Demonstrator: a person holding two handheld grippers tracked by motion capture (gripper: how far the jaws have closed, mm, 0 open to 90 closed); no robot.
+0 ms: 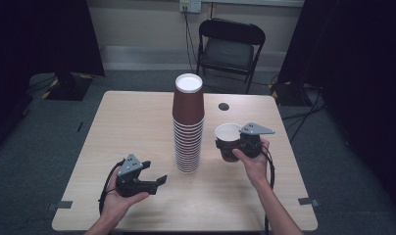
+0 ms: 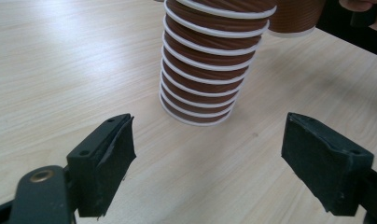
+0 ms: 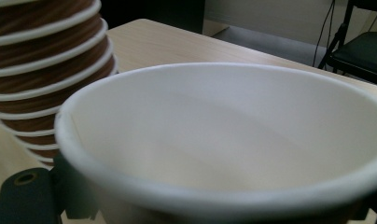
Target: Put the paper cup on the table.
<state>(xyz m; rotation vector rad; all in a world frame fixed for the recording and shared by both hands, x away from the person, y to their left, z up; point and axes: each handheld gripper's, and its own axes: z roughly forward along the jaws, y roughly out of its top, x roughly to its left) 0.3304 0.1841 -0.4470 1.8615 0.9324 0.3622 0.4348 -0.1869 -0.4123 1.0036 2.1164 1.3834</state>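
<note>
Closest to hand, the left gripper rests low over the near left of the table, its jaws spread wide with only bare wood between them, pointing toward the foot of the cup stack. That tall stack of brown paper cups, white rims showing one above another, stands upright near the middle of the tabletop. Just to its right, the right gripper pinches a single cup by its side, holding it mouth up and close beside the stack, not touching it. Beyond the far edge stands a black folding chair.
</note>
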